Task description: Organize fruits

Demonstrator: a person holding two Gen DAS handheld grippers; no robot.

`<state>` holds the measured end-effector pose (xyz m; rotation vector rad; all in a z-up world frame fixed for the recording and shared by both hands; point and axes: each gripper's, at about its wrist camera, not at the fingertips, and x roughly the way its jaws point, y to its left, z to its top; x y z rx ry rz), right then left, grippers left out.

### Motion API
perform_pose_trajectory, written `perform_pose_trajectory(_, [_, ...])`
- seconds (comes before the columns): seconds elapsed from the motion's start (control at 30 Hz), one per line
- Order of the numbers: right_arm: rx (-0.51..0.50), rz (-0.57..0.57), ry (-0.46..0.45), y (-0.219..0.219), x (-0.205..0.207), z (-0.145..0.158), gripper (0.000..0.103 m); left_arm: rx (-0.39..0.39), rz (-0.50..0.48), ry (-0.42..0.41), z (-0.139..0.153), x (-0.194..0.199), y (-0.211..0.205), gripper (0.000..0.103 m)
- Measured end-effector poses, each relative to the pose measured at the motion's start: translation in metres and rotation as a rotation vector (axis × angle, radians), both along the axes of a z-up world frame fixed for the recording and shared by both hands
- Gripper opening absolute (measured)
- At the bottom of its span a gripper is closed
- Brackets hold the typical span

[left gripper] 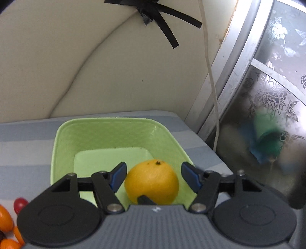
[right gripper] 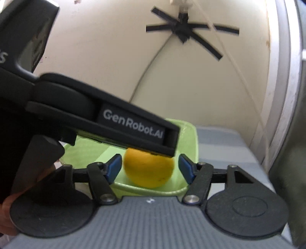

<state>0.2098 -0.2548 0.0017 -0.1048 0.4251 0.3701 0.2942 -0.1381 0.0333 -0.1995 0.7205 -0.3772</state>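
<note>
Surface: striped blue-grey cloth (left gripper: 23, 141), cream wall behind.
Bowl: green bowl (left gripper: 63, 138) on the cloth.
Orange: orange (left gripper: 152, 182) lies inside the bowl.
Left gripper: left gripper (left gripper: 154, 177) has jaws apart, astride the orange, pads clear.
Right gripper: right gripper (right gripper: 150, 168) has jaws wide, nothing clamped.
Handling: probably firm, smooth, prone to roll; squeeze across its middle.

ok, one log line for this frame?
orange: in green tray | left gripper: open around it | right gripper: open, no contact

Cream wall (left gripper: 47, 57) w/ black tape (left gripper: 158, 17), frosted floral glass door (left gripper: 271, 92)
</note>
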Motion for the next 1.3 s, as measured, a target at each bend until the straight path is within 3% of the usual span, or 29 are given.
perform_pose_trajectory(0.13, [0.016, 0.007, -0.050, -0.008, -0.007, 0.002, 0.075, -0.022, 0.038, -0.072, 0.017, -0.034, 0.014, 0.066])
perform_pose_trajectory(0.27, [0.096, -0.007, -0.101, -0.018, -0.016, 0.012, 0.075, -0.009, 0.108, -0.217, 0.043, -0.098, 0.043, 0.072])
perform_pose_trajectory(0.4, [0.147, -0.101, -0.283, -0.027, -0.043, 0.019, 0.075, 0.140, 0.235, -0.370, 0.046, -0.173, 0.076, 0.073])
perform_pose_trajectory(0.5, [0.156, -0.168, -0.378, -0.023, -0.061, 0.022, 0.080, 0.253, 0.340, -0.404, 0.032, -0.215, 0.100, 0.074])
perform_pose_trajectory(0.67, [0.208, -0.102, -0.336, -0.001, -0.100, 0.023, 0.098, 0.451, 0.529, -0.431, -0.003, -0.252, 0.120, 0.074])
perform_pose_trajectory(0.8, [0.223, -0.098, -0.390, 0.023, -0.152, 0.013, 0.101, 0.486, 0.602, -0.418, -0.026, -0.255, 0.124, 0.074])
perform_pose_trajectory(0.93, [0.203, -0.092, -0.382, 0.048, -0.169, 0.012, 0.101, 0.459, 0.650, -0.433, -0.026, -0.266, 0.132, 0.078])
perform_pose_trajectory(1.03, [0.192, -0.076, -0.343, 0.062, -0.175, 0.010, 0.100, 0.465, 0.672, -0.494, -0.025, -0.277, 0.129, 0.102])
perform_pose_trajectory(1.1, [0.185, -0.074, -0.320, 0.069, -0.174, 0.009, 0.097, 0.468, 0.674, -0.541, -0.028, -0.288, 0.126, 0.103])
perform_pose_trajectory(1.17, [0.190, -0.074, -0.285, 0.073, -0.175, 0.004, 0.088, 0.468, 0.677, -0.573, -0.027, -0.293, 0.124, 0.103])
perform_pose_trajectory(1.3, [0.197, -0.097, -0.239, 0.071, -0.172, -0.002, 0.075, 0.423, 0.687, -0.569, -0.026, -0.295, 0.131, 0.103])
